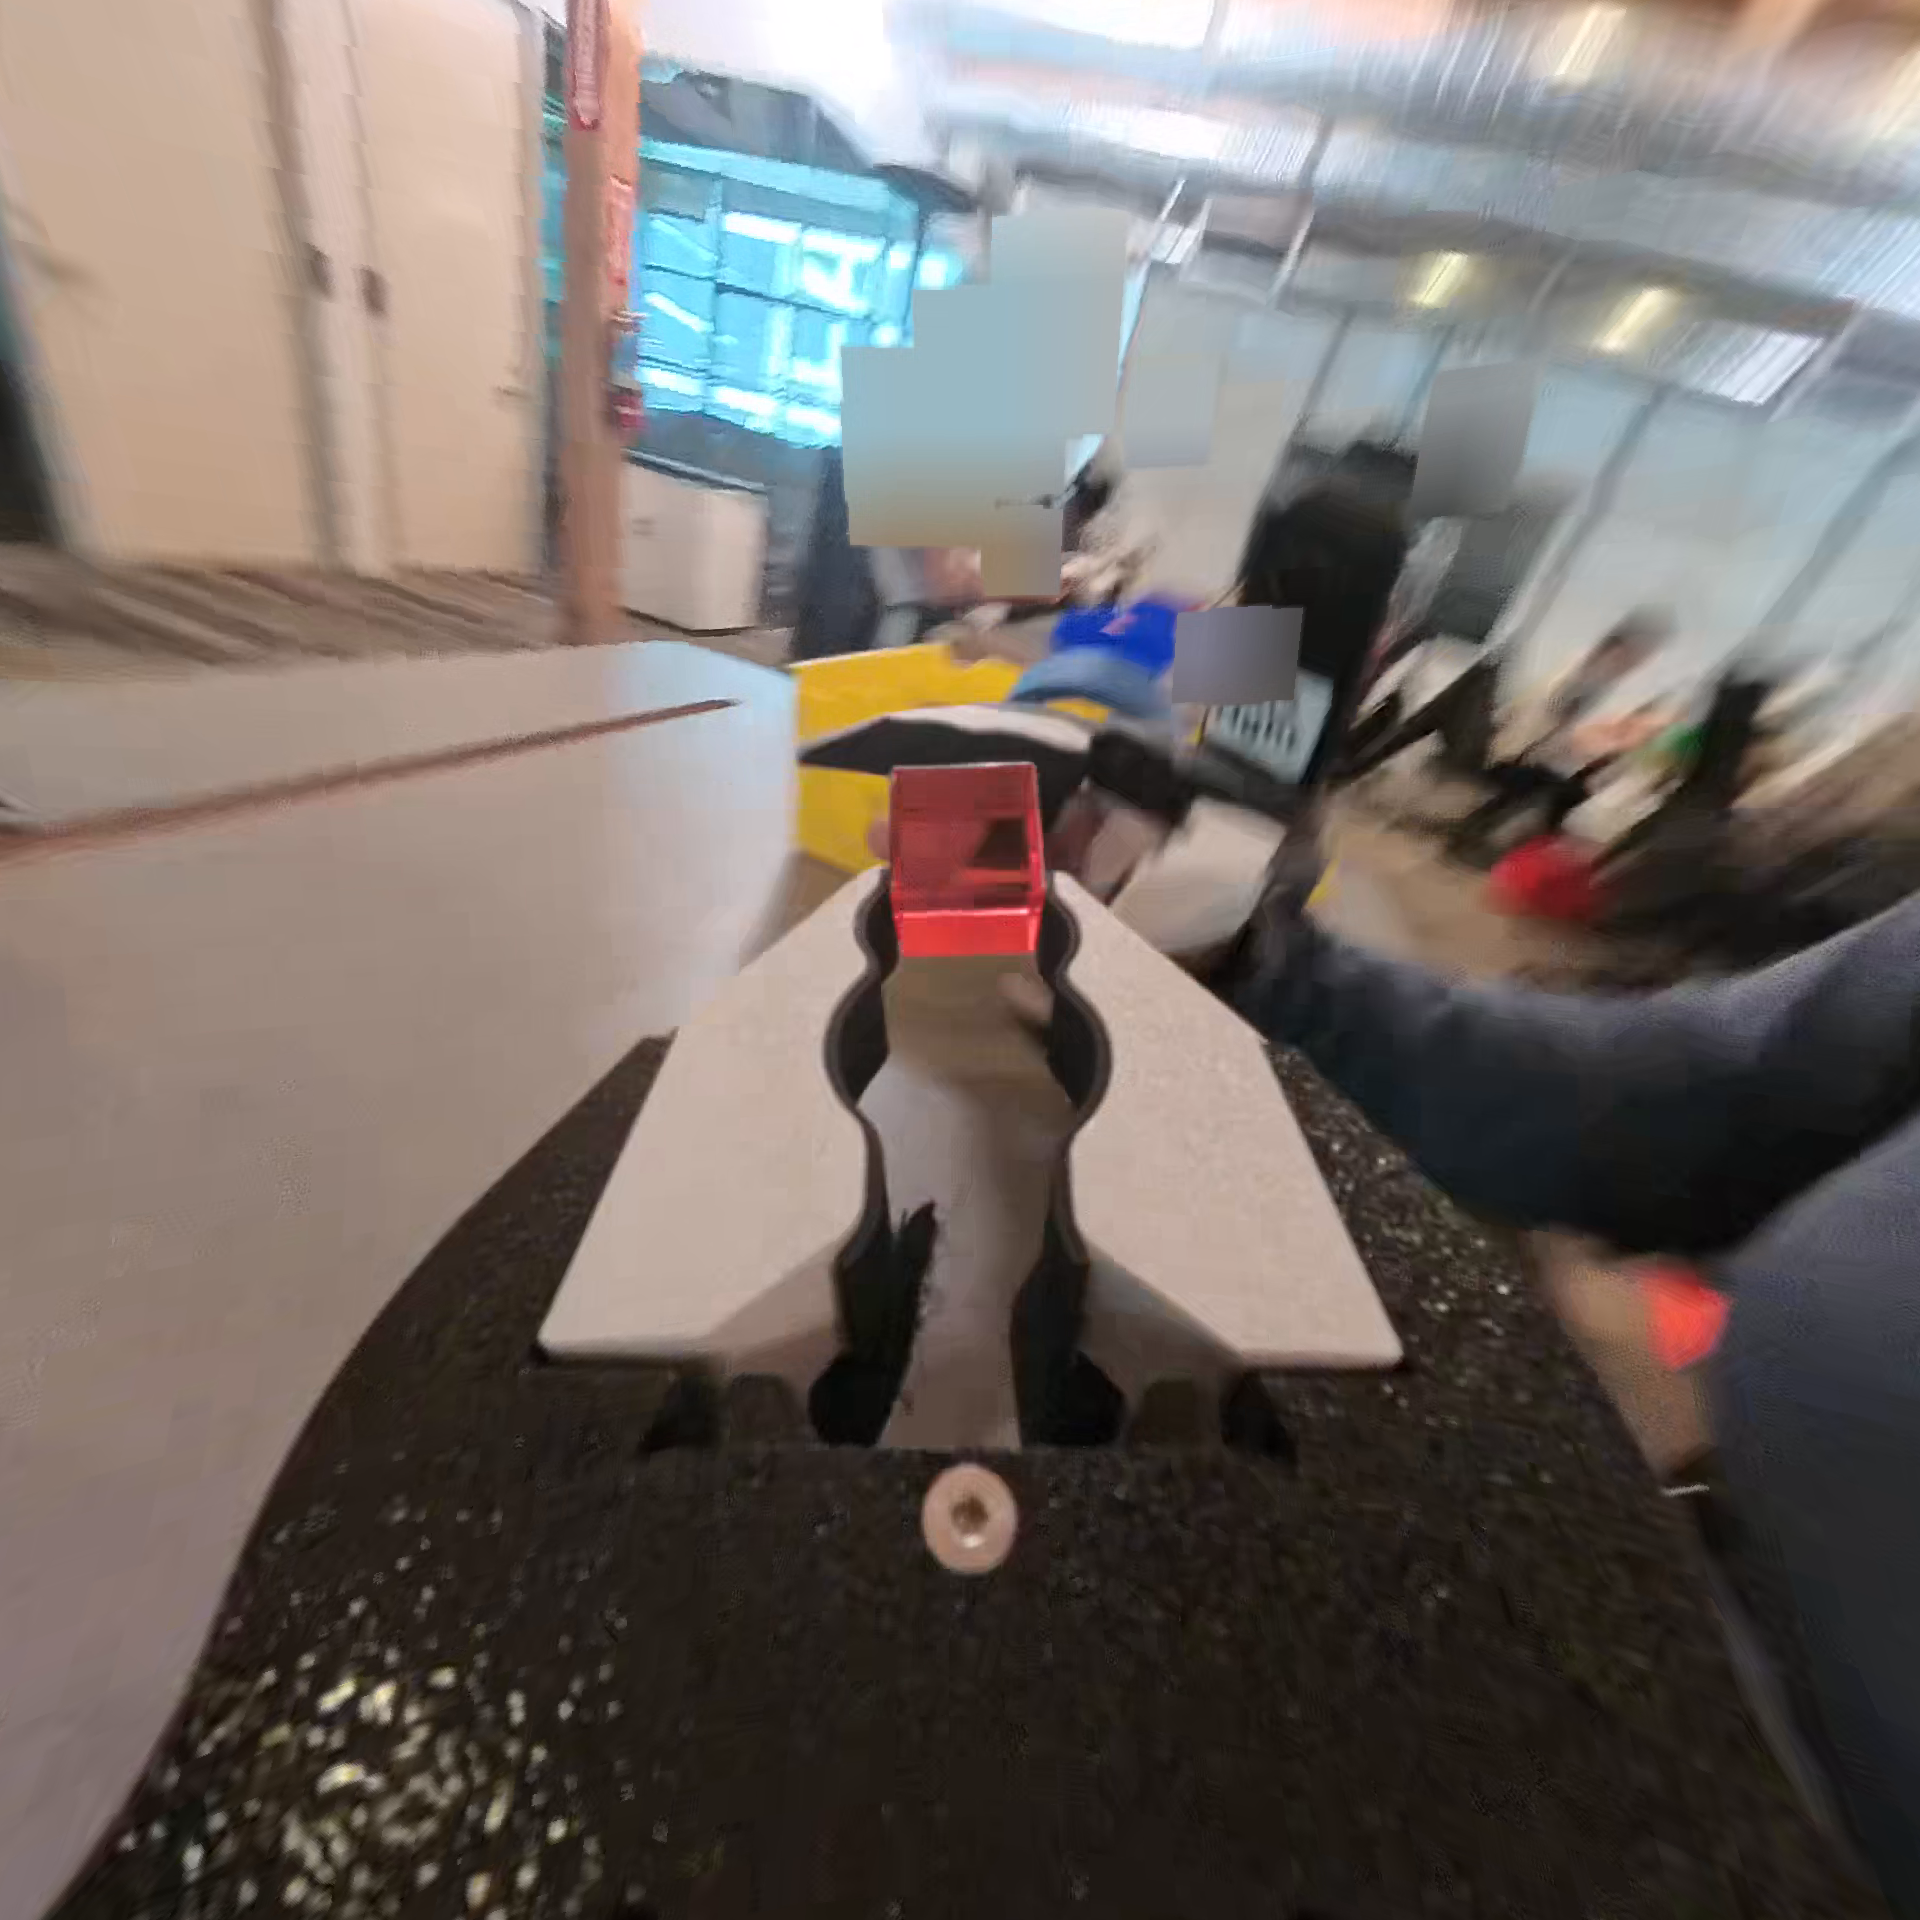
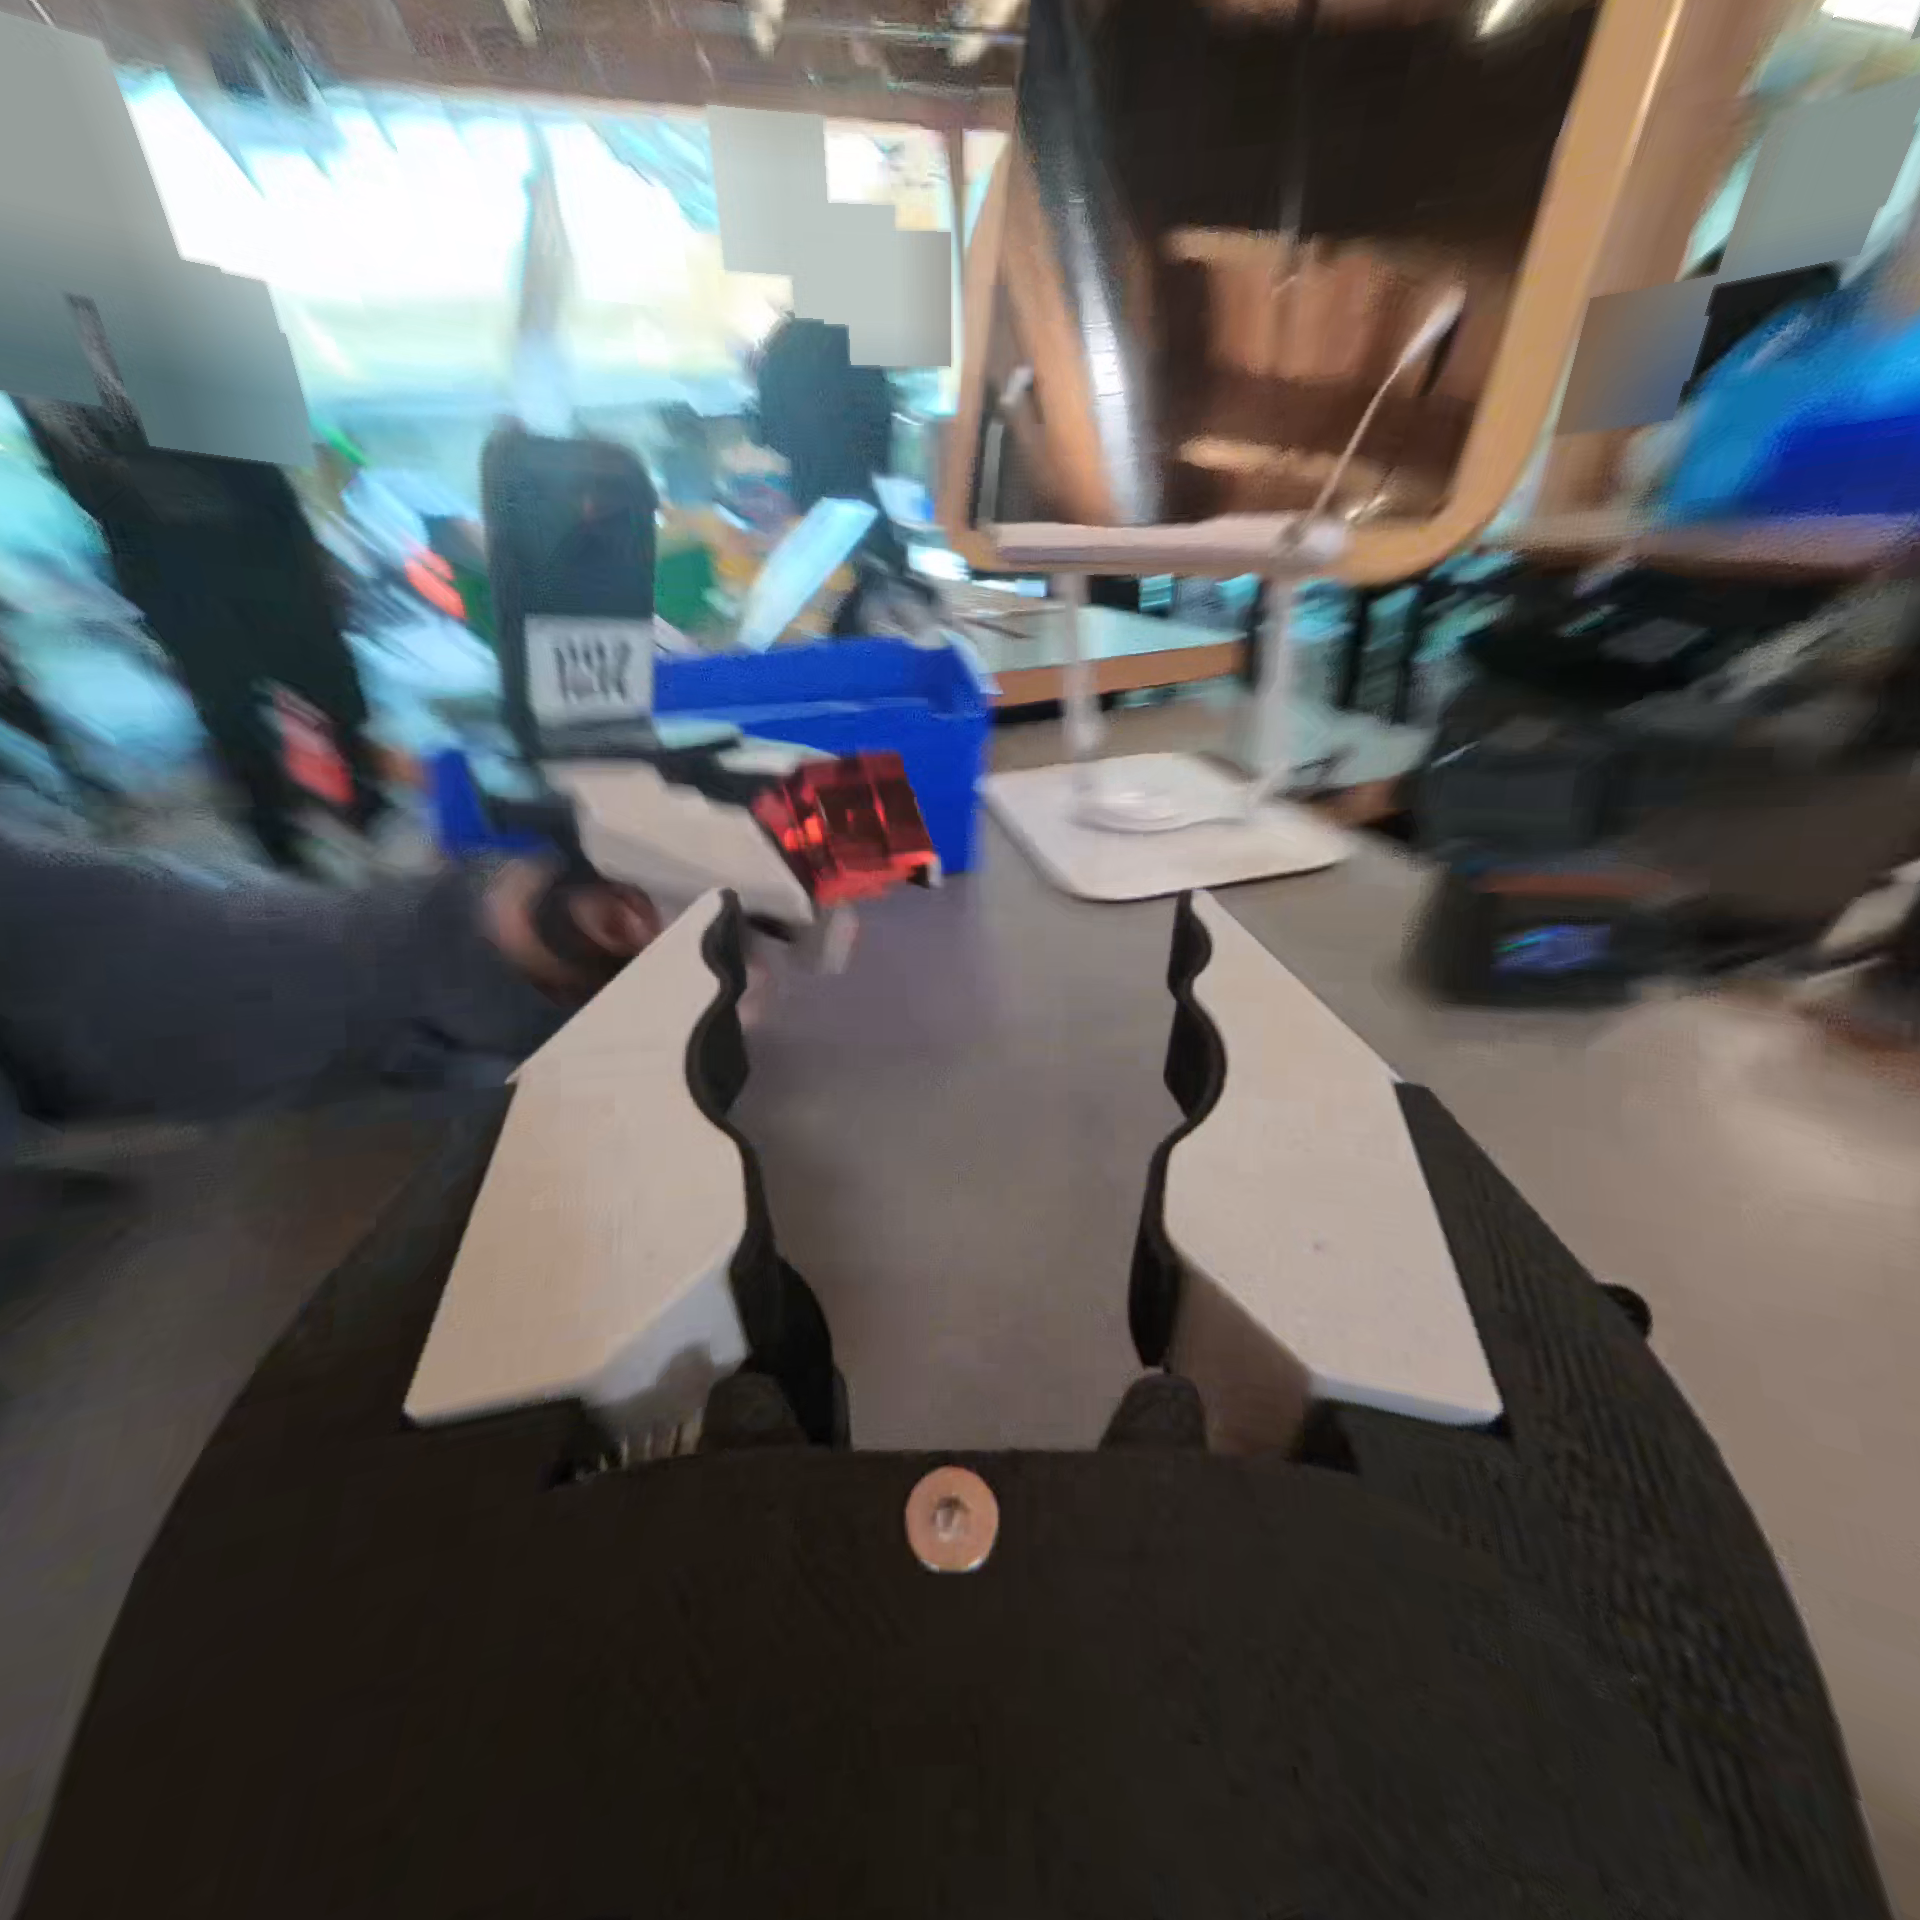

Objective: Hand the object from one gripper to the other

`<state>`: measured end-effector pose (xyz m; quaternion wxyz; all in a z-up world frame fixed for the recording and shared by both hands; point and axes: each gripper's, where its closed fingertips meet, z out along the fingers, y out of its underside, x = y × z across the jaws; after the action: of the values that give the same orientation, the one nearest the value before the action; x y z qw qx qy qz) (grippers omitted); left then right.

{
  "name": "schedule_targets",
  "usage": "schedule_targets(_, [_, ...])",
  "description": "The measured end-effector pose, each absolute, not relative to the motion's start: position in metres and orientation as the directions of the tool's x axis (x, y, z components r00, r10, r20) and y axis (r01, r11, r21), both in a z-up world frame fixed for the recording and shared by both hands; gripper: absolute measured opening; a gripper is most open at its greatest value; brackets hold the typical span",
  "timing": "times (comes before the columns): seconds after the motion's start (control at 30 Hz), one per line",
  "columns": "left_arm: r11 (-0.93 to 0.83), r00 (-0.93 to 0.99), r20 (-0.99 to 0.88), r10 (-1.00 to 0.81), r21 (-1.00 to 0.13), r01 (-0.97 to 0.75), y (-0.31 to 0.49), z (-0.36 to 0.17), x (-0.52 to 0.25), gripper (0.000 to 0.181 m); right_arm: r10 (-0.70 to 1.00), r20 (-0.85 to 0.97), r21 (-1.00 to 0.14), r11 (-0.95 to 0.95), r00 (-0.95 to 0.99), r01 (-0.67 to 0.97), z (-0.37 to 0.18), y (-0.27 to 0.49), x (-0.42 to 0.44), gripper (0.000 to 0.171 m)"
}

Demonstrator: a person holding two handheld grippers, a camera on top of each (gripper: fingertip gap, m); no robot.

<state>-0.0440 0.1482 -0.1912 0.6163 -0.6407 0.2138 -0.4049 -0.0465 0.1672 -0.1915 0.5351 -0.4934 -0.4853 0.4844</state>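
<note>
The left gripper (image 1: 964, 914) is clamped on a translucent red cube (image 1: 966, 860). The cube sits between the tips of the two white fingers (image 1: 748, 1101), projecting forward past them, with its near face level with the fingertips. In the right wrist view the same left gripper (image 2: 831, 883) appears at left centre, held in a hand (image 2: 566, 925) with a dark blue sleeve (image 2: 208, 966), and the red cube (image 2: 857, 826) is visible at its tip, tilted.

The right gripper (image 2: 956, 914) has its jaws spread wide apart with nothing between them. Its white fingers (image 2: 613, 1153) point toward the grey table surface (image 2: 935, 1091). The cube lies above and just left of the gap between the right gripper's fingertips, near the left fingertip; contact cannot be determined because of motion blur.

Behind the cube stands a blue bin (image 2: 831, 707). To the right, a white stand with a flat base (image 2: 1164, 831) rests on the table. In the left wrist view a yellow bin (image 1: 842, 727) stands beyond the cube, and a white box (image 1: 364, 831) fills the left side.
</note>
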Motion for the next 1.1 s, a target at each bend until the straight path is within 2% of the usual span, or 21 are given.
schedule_targets(0.07, [-0.295,0.403,0.460,-0.791,-0.865,0.407,0.144,-0.183,-0.043,0.023,0.880,0.425,-0.904,0.425,0.212,0.046,-0.192,0.167,-0.047,0.083])
schedule_targets(0.13, [-0.404,0.239,0.568,-0.788,-0.769,0.496,0.139,-0.179,-0.039,0.025,0.717,0.639,-0.758,0.647,0.277,0.075,-0.185,0.151,-0.050,0.075])
schedule_targets(0.2, [-0.479,0.122,0.629,-0.768,-0.690,0.543,0.136,-0.177,-0.034,0.024,0.623,0.718,-0.676,0.731,0.310,0.095,-0.182,0.140,-0.055,0.066])
schedule_targets(0.27, [-0.529,0.050,0.659,-0.750,-0.644,0.553,0.133,-0.178,-0.026,0.024,0.579,0.739,-0.643,0.759,0.345,0.102,-0.179,0.136,-0.058,0.059])
schedule_targets(0.3, [-0.544,0.033,0.666,-0.745,-0.636,0.548,0.131,-0.179,-0.023,0.024,0.564,0.742,-0.633,0.767,0.361,0.103,-0.178,0.135,-0.058,0.052])
schedule_targets(0.37, [-0.561,0.008,0.669,-0.743,-0.629,0.538,0.128,-0.180,-0.017,0.024,0.546,0.746,-0.618,0.781,0.382,0.091,-0.174,0.133,-0.056,0.027])
schedule_targets(0.43, [-0.568,0.013,0.679,-0.734,-0.624,0.537,0.130,-0.182,-0.018,0.024,0.603,0.716,-0.665,0.742,0.352,0.082,-0.176,0.135,-0.057,0.026])
schedule_targets(0.47, [-0.553,0.031,0.666,-0.746,-0.644,0.529,0.131,-0.183,-0.019,0.025,0.653,0.681,-0.709,0.701,0.331,0.075,-0.177,0.137,-0.057,0.026])
schedule_targets(0.53, [-0.498,0.131,0.623,-0.771,-0.718,0.486,0.135,-0.188,-0.021,0.051,0.780,0.571,-0.814,0.579,0.257,0.052,-0.184,0.141,-0.059,0.025])
schedule_targets(0.6, [-0.375,0.319,0.499,-0.806,-0.846,0.378,0.141,-0.199,-0.023,0.068,0.911,0.381,-0.924,0.379,0.158,0.044,-0.194,0.147,-0.060,0.026])
schedule_targets(0.67, [-0.183,0.522,0.267,-0.810,-0.961,0.207,0.147,-0.206,-0.030,0.074,0.989,0.140,-0.990,0.139,0.043,0.035,-0.200,0.147,-0.059,0.026])
schedule_targets(0.73, [0.041,0.641,-0.028,-0.767,-0.999,0.005,0.147,-0.204,-0.035,0.074,0.992,-0.097,-0.995,-0.096,-0.080,0.022,-0.200,0.143,-0.056,0.026])
schedule_targets(0.8, [0.248,0.676,-0.328,-0.659,-0.944,-0.216,0.143,-0.201,-0.037,0.073,0.934,-0.304,-0.952,-0.306,-0.188,0.018,-0.196,0.139,-0.053,0.026])
schedule_targets(0.9, [0.415,0.582,-0.632,-0.511,-0.775,-0.478,0.136,-0.207,-0.029,0.063,0.742,-0.559,-0.825,-0.544,-0.369,0.155,-0.199,0.122,-0.048,0.025])
schedule_targets(1.0, [0.470,0.445,-0.704,-0.553,-0.705,-0.531,0.122,-0.225,-0.008,0.055,0.556,-0.693,-0.711,-0.633,-0.459,0.307,-0.206,0.105,-0.041,0.025])
schedule_targets(1.1, [0.462,0.418,-0.686,-0.595,-0.718,-0.520,0.119,-0.232,-0.002,0.026,0.520,-0.724,-0.686,-0.607,-0.452,0.401,-0.219,0.094,-0.040,0.026])
